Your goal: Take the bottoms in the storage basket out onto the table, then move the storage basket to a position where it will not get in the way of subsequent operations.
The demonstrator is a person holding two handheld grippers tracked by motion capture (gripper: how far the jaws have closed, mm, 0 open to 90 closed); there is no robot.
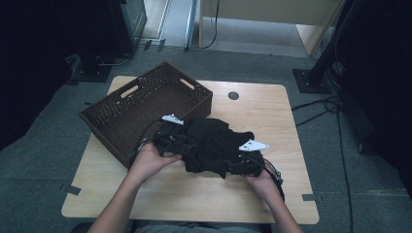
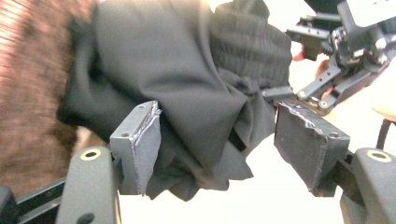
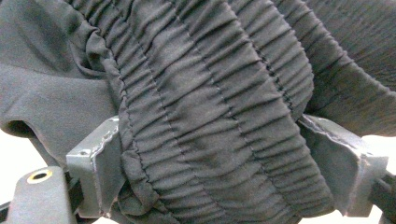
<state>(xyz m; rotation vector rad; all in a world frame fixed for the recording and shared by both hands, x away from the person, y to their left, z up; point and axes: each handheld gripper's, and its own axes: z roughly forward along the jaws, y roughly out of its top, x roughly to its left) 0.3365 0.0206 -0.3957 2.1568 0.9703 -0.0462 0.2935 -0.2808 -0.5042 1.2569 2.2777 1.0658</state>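
Wood table (image 1: 272, 111) on grey carpet; both jaws around black garment (image 1: 214, 145), right's clamped, left's slack.

Wicker basket (image 1: 145, 104) blocks table's (image 1: 204, 194) left-rear; black garment (image 1: 214, 145) bunched mid-table; front strip, right-rear free.

The high view is dim and soft, its left and right edges nearly black. In both gripper views the pale table blows out to white glare. The brown woven basket (image 2: 32, 93) blurs at the left gripper view's left edge.
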